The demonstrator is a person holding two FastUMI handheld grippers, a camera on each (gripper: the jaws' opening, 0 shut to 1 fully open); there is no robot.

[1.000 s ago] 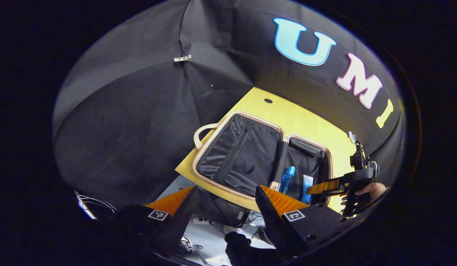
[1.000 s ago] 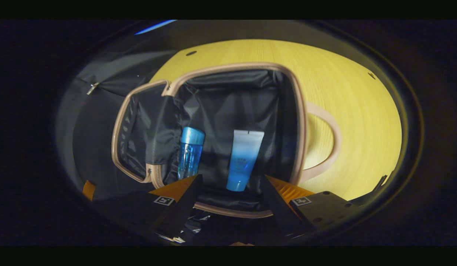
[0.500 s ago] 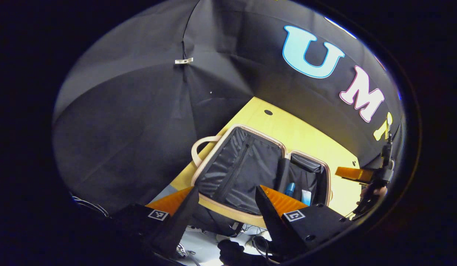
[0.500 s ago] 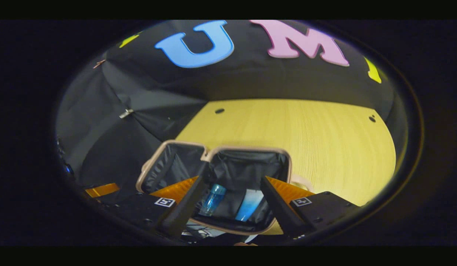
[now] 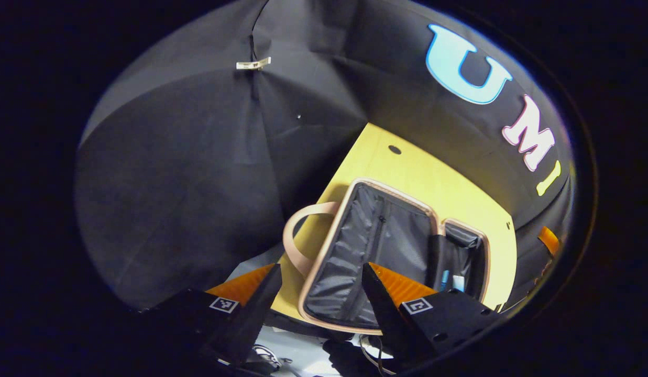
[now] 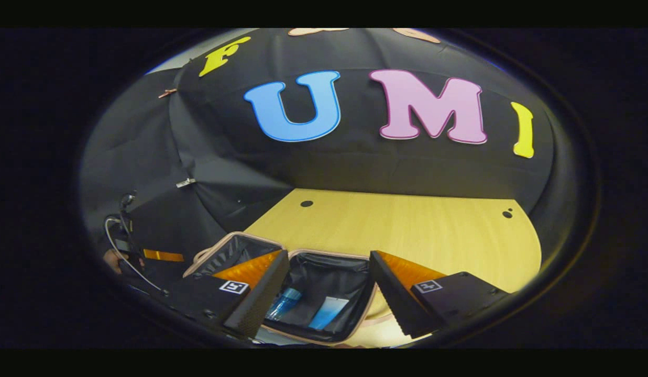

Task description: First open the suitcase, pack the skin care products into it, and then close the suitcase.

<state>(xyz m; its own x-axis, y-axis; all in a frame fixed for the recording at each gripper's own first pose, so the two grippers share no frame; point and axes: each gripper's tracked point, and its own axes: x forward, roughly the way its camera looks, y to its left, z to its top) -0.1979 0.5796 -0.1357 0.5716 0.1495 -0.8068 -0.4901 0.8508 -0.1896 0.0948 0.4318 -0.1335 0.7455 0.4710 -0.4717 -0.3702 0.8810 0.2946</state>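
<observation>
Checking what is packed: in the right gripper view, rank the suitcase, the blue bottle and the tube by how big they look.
1. Suitcase, open, by far the largest.
2 and 3. Blue bottle and tube lying inside it look about alike; the bottle is partly hidden by a finger, so I won't rank them.

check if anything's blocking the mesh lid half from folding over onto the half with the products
Nothing visible does. The suitcase lies open on the table; the blue bottle and tube lie low inside. Left gripper and right gripper hang open, clear of it.
</observation>
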